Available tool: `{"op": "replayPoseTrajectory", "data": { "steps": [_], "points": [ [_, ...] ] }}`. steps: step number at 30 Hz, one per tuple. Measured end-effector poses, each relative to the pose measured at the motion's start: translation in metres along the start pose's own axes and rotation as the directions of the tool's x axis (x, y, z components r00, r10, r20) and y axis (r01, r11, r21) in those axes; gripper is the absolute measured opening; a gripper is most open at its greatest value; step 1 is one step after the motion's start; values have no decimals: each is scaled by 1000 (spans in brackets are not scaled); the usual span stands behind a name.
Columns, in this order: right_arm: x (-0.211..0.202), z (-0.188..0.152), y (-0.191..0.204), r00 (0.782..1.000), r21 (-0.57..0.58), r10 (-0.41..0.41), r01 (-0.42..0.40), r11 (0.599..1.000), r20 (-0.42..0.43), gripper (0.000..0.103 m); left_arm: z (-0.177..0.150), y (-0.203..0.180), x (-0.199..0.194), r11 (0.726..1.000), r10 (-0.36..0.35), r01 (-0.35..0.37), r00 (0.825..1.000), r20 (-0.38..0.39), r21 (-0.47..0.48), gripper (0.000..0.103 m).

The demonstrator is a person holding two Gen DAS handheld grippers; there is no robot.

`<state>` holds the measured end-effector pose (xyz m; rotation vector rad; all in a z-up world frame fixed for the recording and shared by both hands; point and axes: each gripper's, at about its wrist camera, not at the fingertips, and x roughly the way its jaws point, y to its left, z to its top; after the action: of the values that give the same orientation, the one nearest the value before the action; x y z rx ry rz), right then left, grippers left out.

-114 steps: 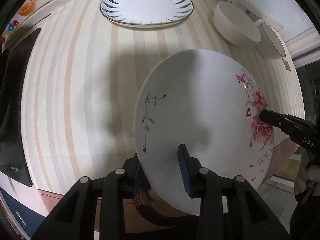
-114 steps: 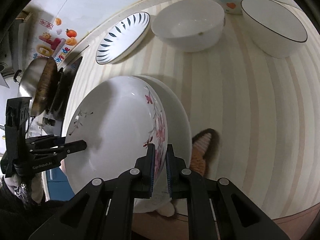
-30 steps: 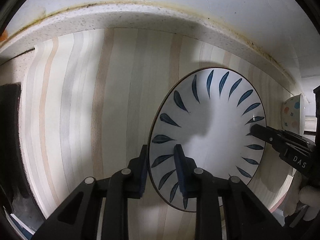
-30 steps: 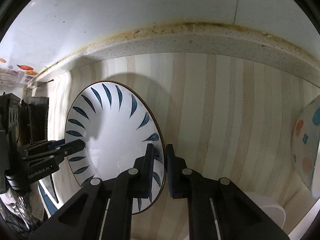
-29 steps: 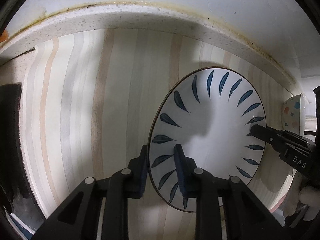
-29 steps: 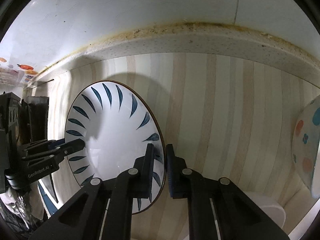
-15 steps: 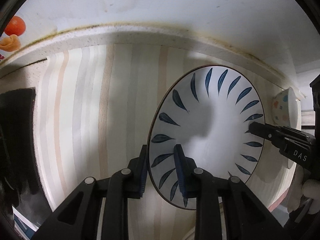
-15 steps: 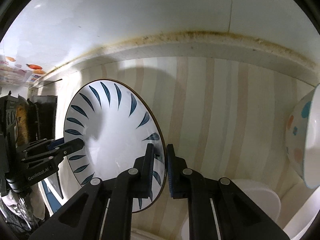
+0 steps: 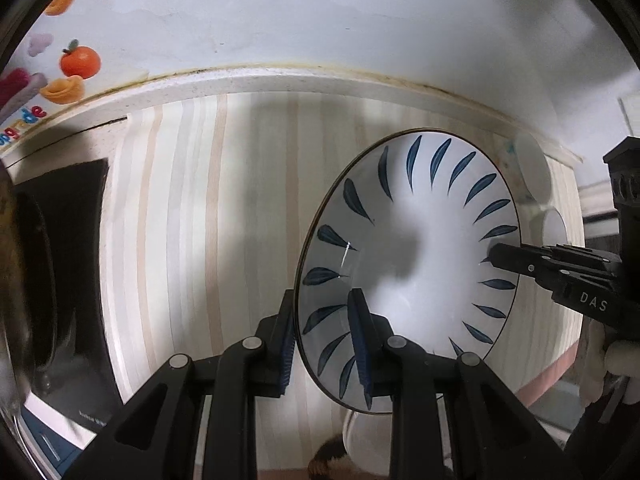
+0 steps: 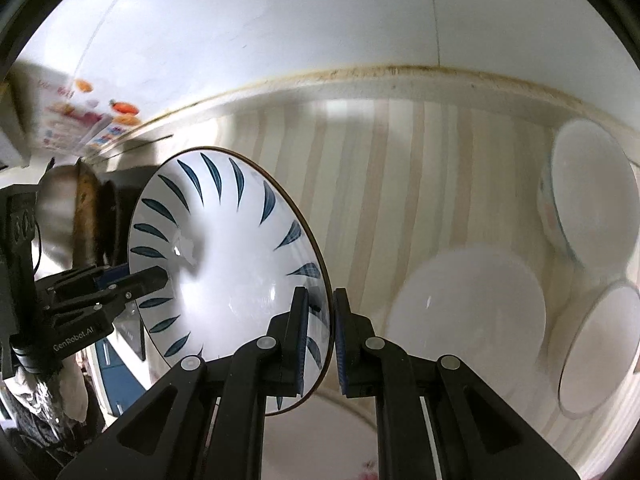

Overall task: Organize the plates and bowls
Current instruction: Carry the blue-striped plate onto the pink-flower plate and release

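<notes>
Inspector: Two grippers, left gripper (image 9: 322, 338) and right gripper (image 10: 320, 334), have jaws clamped on opposite rims of the plate (image 9: 412, 256), held tilted above the striped bench (image 9: 224, 220).

Clerk: Handling?

Inspector: Likely rigid, glazed, slippery, breakable; rim holds suit. Bowls (image 10: 592, 204) lie beyond.

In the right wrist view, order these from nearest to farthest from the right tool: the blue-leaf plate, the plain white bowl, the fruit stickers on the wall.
1. blue-leaf plate: its rim is pinched in the right tool.
2. plain white bowl: just right of the tool, on the striped counter.
3. fruit stickers: far upper left, on the back wall.
</notes>
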<state>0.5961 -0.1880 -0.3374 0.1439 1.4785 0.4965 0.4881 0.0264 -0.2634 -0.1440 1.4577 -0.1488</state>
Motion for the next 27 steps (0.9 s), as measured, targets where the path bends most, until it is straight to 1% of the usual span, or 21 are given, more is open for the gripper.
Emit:
{"op": "replayPoseTrajectory", "data": {
  "steps": [3, 7, 12, 16, 19, 22, 27],
  "points": [
    [-12, -27, 2, 1000, -4, 9, -9, 1000, 5, 14, -20, -10, -7, 1000, 0, -1, 1000, 6, 16, 23],
    [-22, -72, -3, 1000, -3, 16, -16, 1000, -3, 14, -56, -21, -14, 999, -4, 4, 1000, 0, 34, 23],
    [-21, -118, -11, 999, 7, 15, -15, 1000, -29, 14, -92, -34, 0, 999, -19, 20, 999, -34, 45, 23],
    [-11, -155, -25, 998, 22, 16, -14, 1000, -63, 14, -108, -39, 23, 999, -20, 23, 997, -74, 47, 23],
    [3, -175, -37, 996, 42, 7, -4, 999, -87, 14, -116, -45, 40, 999, -15, 20, 994, -106, 42, 23],
    [16, -188, -46, 994, 62, -8, 15, 998, -111, 14, -124, -51, 53, 999, 2, 4, 992, -126, 46, 23],
    [28, -204, -60, 991, 78, -16, 27, 997, -134, 14, -128, -59, 67, 998, 35, -25, 989, -147, 66, 23]
  ]
}}
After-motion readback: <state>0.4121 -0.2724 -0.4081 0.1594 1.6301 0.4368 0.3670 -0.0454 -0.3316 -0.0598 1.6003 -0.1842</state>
